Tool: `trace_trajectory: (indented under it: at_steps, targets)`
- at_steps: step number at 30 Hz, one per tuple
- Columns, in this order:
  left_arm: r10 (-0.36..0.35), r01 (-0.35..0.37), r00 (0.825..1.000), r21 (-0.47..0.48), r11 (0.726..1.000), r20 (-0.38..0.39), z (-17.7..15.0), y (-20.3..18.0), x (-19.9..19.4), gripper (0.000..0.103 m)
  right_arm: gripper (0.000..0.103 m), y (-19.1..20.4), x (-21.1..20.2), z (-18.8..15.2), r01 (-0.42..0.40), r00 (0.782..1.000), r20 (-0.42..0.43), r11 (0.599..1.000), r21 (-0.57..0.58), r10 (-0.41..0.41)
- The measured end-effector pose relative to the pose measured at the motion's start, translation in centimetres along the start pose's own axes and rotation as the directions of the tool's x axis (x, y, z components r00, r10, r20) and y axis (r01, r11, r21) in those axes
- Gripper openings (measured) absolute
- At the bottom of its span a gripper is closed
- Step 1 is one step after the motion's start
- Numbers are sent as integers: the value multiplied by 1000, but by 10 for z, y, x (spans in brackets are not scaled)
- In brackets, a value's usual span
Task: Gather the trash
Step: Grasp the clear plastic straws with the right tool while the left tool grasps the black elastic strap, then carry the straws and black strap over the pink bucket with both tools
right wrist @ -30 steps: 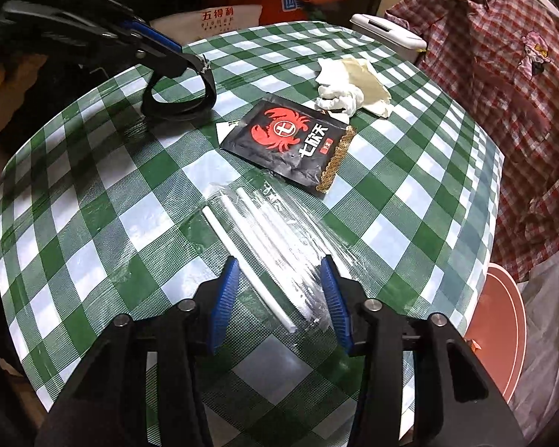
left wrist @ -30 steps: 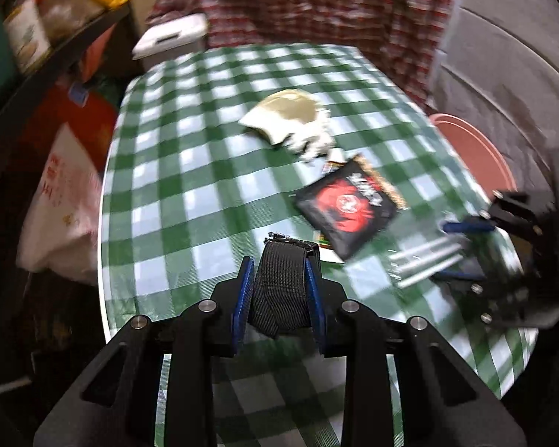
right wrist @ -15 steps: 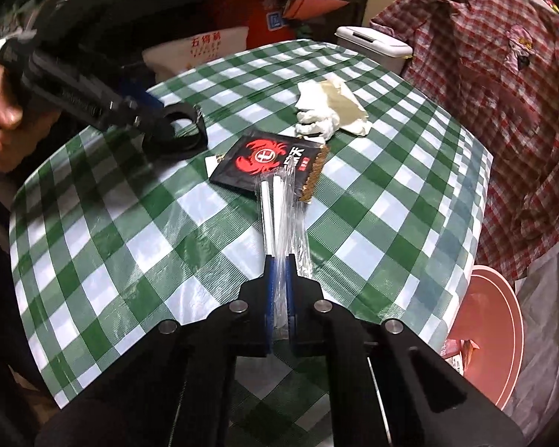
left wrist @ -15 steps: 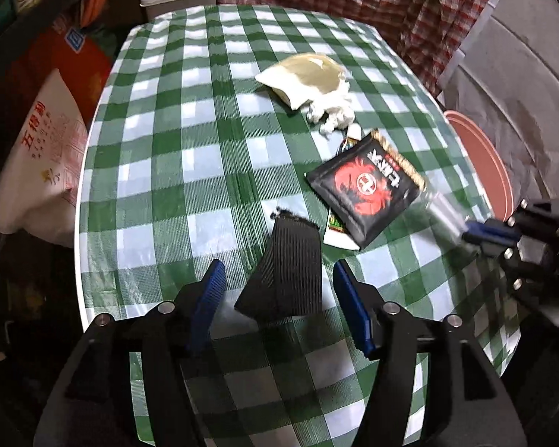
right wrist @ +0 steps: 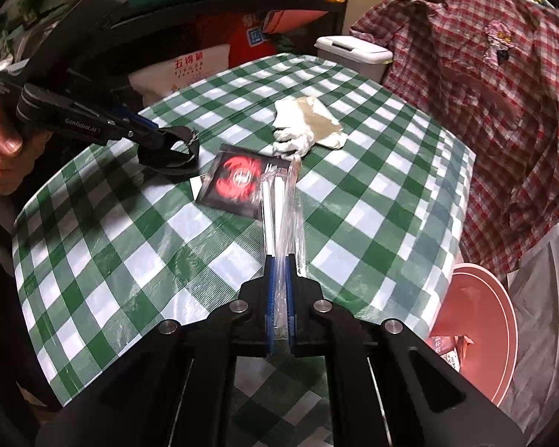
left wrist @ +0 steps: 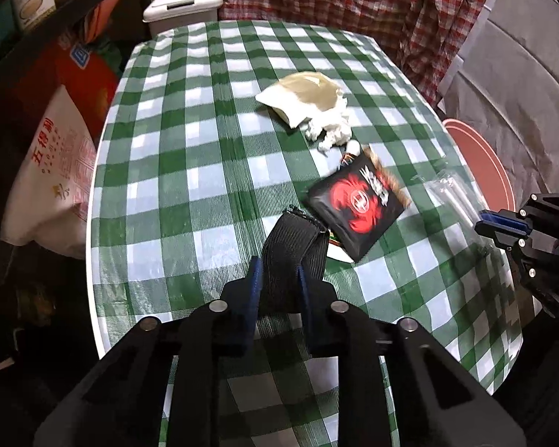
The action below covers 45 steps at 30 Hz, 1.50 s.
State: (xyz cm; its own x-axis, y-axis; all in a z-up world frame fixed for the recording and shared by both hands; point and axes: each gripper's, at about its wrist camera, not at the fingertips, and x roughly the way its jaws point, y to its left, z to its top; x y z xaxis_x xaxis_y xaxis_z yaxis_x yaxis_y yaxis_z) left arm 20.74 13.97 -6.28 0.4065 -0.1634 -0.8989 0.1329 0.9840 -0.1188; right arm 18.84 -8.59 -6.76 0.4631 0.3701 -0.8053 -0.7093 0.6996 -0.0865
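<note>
The left hand-held gripper (left wrist: 279,279) is clamped on a loop of black strap (left wrist: 292,249), its jaws having just closed in on it; the strap's free end reaches up and away from the jaws, over the green-checked surface (left wrist: 190,171) near its near edge. In the right wrist view a hand (right wrist: 3,141) grips that tool's handle at the surface's left edge. The right hand-held gripper (right wrist: 277,290) is pressed together on a clear sleeve of white straws (right wrist: 279,208), whose far end lies across a black packet (right wrist: 238,182) with a red crab print. That packet sits flat near the middle of the surface, just beside the strap. Farther back lies a crumpled white tissue (left wrist: 328,132) touching a tan-stained paper (left wrist: 302,98). A white bin (left wrist: 184,3) stands beyond the far edge, and a red basin (right wrist: 480,331) sits below the right edge. A plaid shirt (right wrist: 477,85) hangs past the far right edge.
</note>
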Motion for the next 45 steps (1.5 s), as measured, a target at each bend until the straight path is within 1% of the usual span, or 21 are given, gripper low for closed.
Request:
trace_trajectory:
  at_steps: [7,13,19,22,29,36,41,45]
  targets:
    - [10,-9,998,-25,1000,66,3,-3,-18,18,5,-13,-16,4,32,998,49,998,61,-35]
    - [21,-14,989,-49,999,149,7,-12,-40,18,5,-26,-35,10,74,990,107,987,143,-90]
    - [31,-22,974,-42,999,226,10,-29,-57,18,5,-40,-54,12,119,975,153,964,236,-158]
    - [27,-18,966,-40,999,257,13,-36,-63,18,5,-52,-63,11,131,968,171,947,292,-186]
    - [24,-11,946,-41,999,323,19,-52,-72,17,5,-74,-84,6,172,944,201,909,381,-263]
    - [32,-11,923,-57,998,384,26,-64,-80,18,5,-90,-97,2,208,923,209,877,434,-323]
    - [24,-1,909,-56,998,415,31,-75,-84,17,5,-99,-103,-1,214,917,209,861,462,-340]
    - [11,10,903,-46,999,429,34,-83,-84,18,5,-105,-106,-3,215,913,210,851,479,-349]
